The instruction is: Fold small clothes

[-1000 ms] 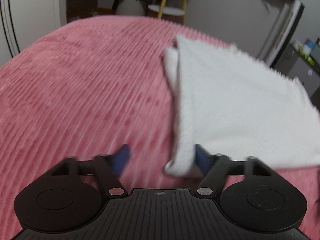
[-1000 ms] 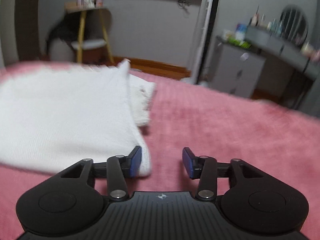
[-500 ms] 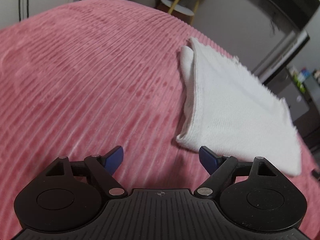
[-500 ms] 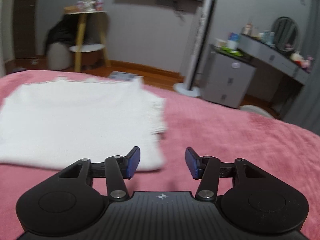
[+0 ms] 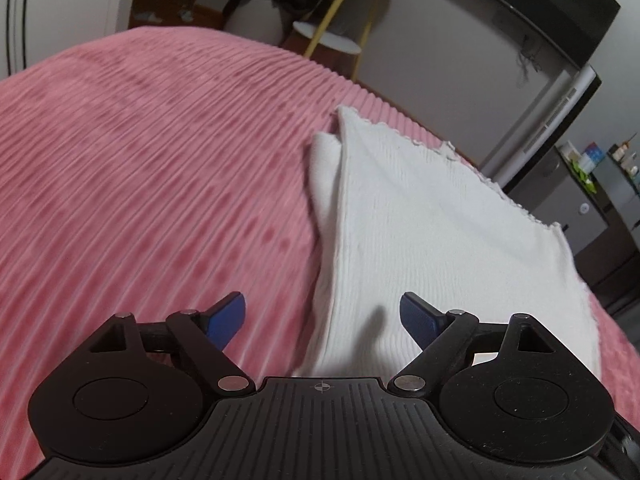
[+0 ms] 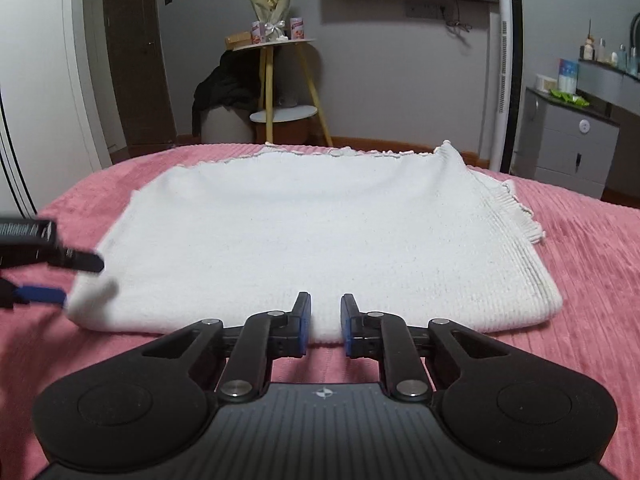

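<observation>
The left gripper [image 5: 322, 314] was held low over the pink ribbed bedspread [image 5: 140, 168], its blue-padded fingers [image 5: 228, 314] spread wide apart with nothing between them that was gripped. The white knitted garment [image 5: 420, 216] was seen just ahead and to the right of this tool, its folded left edge running between the two fingers, so that the near left corner could be taken once the jaws were brought together. Beneath the top layer, further ahead, a second white layer was visible, which suggested that the garment had been doubled over so that the next fold could be made.

In the right wrist view the garment [image 6: 320, 232] was spread flat directly ahead of the right gripper [image 6: 325, 312], with its near edge just beyond the fingertips. The jaws of this tool were drawn close together, a narrow gap being left; whether the cloth's hem was pinched there could not be told, since the edge was partly hidden behind the pads, though it appeared not to be. The left gripper [image 6: 60, 276] was seen at the far left of that view, at the garment's corner. The two tools seemed to be placed along the near edge so that it might be lifted evenly and carried away from them
</observation>
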`<state>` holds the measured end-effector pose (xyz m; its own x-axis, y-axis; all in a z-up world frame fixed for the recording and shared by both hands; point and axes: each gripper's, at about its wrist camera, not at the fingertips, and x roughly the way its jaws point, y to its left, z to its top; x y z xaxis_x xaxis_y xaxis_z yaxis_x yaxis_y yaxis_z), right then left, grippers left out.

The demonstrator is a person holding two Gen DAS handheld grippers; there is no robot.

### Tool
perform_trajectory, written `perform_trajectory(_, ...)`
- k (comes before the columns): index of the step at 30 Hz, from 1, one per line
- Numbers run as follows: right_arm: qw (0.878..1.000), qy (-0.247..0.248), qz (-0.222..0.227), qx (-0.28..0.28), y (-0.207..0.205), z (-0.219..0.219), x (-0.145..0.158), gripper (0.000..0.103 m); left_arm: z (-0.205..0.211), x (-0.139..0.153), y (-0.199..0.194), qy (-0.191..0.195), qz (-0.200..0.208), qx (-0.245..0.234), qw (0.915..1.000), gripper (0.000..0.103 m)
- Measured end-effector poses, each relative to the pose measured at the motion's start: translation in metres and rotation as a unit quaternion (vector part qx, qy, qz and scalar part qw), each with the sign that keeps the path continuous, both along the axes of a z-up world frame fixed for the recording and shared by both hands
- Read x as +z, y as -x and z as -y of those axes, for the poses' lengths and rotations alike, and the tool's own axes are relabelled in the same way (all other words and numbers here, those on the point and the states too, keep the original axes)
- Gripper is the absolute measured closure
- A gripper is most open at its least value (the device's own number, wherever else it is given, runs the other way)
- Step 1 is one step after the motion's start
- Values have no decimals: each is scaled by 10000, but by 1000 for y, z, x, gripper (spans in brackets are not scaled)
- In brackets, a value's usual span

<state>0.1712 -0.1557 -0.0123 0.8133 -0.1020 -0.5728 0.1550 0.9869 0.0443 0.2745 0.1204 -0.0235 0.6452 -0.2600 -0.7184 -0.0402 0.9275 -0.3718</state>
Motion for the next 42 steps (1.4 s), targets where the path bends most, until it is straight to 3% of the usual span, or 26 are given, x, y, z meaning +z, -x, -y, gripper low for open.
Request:
perform_trajectory(4, 9990, 352, 254, 131, -2, -1, -12, 89, 11, -11, -21, -45, 4, -35, 10000, 8)
perform_trajectory(8, 9993, 293, 232, 81, -12, 12, -25, 89, 23, -13, -35, -164, 124, -37, 9998, 8)
perform_trajectory(10, 9993, 247, 264, 137, -15, 17, -27, 89, 24, -13, -40, -106, 133, -7, 9999, 18)
perform_trajectory(14, 9990, 233, 319, 222, -16, 20, -27, 88, 16, -10, -47, 243, 132, -99, 9996, 61)
perform_trajectory(16, 9991, 149, 338, 224, -15, 22, -27, 88, 15, -8, -47, 349, 111, -94, 9993, 68)
perform_trajectory(18, 9990, 136, 368, 206, -15, 24, -25, 88, 16, -7, -46, 301, 109, -124, 9994, 67)
perform_trajectory(21, 9986, 287, 426, 132, -14, 26, -22, 88, 20, -11, -51, 313, -30, -150, 9994, 55)
perform_trajectory(24, 9982, 427, 413, 54, -13, 28, -21, 88, 23, -12, -56, 328, -138, -166, 9992, 53)
perform_trajectory(25, 9976, 551, 418, 29, -12, 28, -21, 88, 23, -10, -58, 285, -188, -178, 9993, 57)
perform_trajectory(27, 9946, 940, 446, -52, -11, 29, -20, 88, 28, -5, -60, 46, -247, -336, 9991, 74)
perform_trajectory(31, 9850, 1642, 419, -310, -10, 35, -20, 88, 41, 19, -64, -259, -389, -376, 9982, 79)
perform_trajectory(37, 9863, 1467, 379, -653, -9, 55, -18, 88, 101, 68, -63, -509, -131, -856, 9949, 79)
perform_trajectory(42, 9872, 1384, 411, -674, -8, 57, -20, 88, 170, 78, -60, -793, 83, -1365, 9874, 78)
